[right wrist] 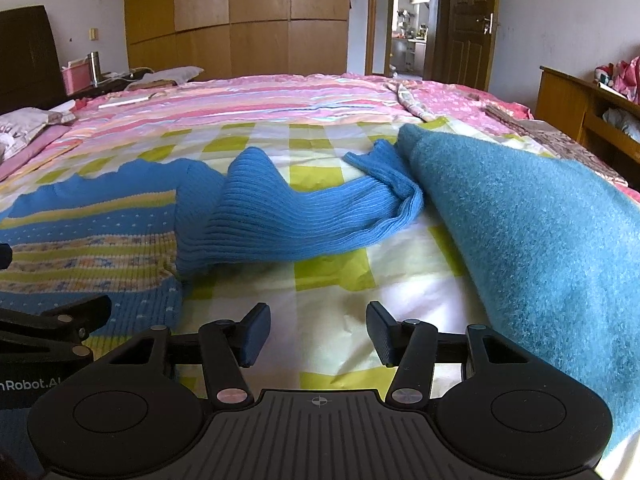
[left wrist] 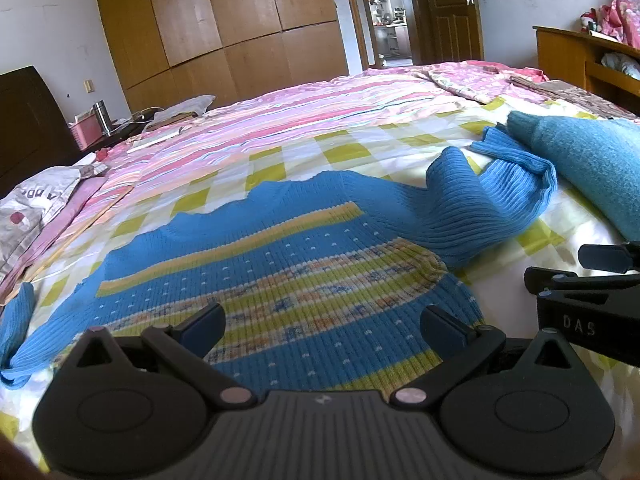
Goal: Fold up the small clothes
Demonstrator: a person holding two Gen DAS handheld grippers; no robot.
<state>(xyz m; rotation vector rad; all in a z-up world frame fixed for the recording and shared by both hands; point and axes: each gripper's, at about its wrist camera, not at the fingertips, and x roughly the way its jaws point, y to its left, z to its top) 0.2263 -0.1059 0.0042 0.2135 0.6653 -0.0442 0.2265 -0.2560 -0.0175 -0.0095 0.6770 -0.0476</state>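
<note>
The bed (right wrist: 332, 140) is wide, with free room at the far side. A teal blanket (right wrist: 540, 240) lies at the right. The blue striped sweater (left wrist: 280, 280) lies flat at the near left; it looks soft and light, best taken at the sleeve (right wrist: 312, 216) or hem. The left gripper (left wrist: 322, 326) and right gripper (right wrist: 318, 332) are both open and hold nothing.

Two knit garments: one striped blue sweater (left wrist: 280, 272), one teal sweater (right wrist: 540, 240).

Home bedroom, wide bed (right wrist: 320, 92) under pink striped bedding, pillow (left wrist: 36, 196) at the headboard, wooden wardrobe (right wrist: 240, 16) along the wall, open door (right wrist: 468, 20) beyond
</note>
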